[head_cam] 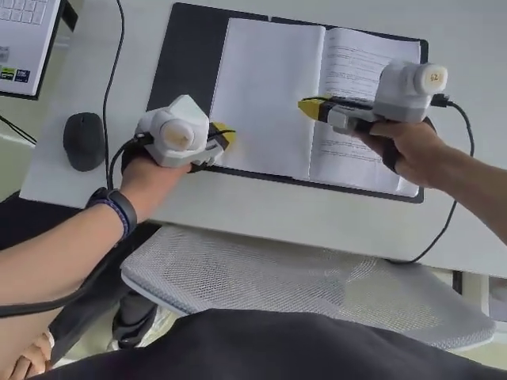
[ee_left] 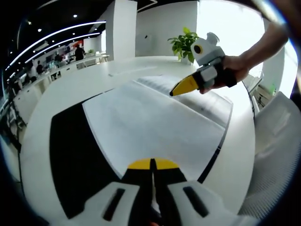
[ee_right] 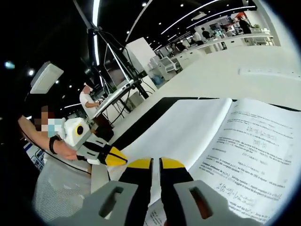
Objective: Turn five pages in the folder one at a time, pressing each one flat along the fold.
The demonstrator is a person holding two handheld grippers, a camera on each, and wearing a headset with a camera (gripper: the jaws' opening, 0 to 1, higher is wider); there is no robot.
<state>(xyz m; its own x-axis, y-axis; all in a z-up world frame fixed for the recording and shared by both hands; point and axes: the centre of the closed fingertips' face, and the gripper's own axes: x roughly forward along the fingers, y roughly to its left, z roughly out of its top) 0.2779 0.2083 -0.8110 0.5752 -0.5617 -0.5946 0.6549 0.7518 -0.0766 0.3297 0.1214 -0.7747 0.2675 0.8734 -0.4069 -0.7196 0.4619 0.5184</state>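
— On the white desk [head_cam: 317, 214], where does the folder [head_cam: 186, 63] sit?

— Flat and open, right in front of the person. Its black cover shows to the left of a blank page [head_cam: 261, 95], and a printed page [head_cam: 356, 63] lies on the right of the fold.

— And the left gripper [head_cam: 224, 138]?

— Low at the near left corner of the blank page, over its edge. Its yellow tips are pressed together, with nothing visible between them.

— The right gripper [head_cam: 309, 107]?

— Held over the folder, tips pointing left and close to the fold, on the printed side. Its jaws are drawn together too, with just a thin slit between them. I can't tell whether they touch the paper.

— Anything else around?

— A dark mouse [head_cam: 83, 141] left of the folder, a laptop [head_cam: 24, 39] corner beyond it, a cable [head_cam: 455, 198] trailing from the right gripper, and a grey mesh chair [head_cam: 301, 277] at the desk's near edge.
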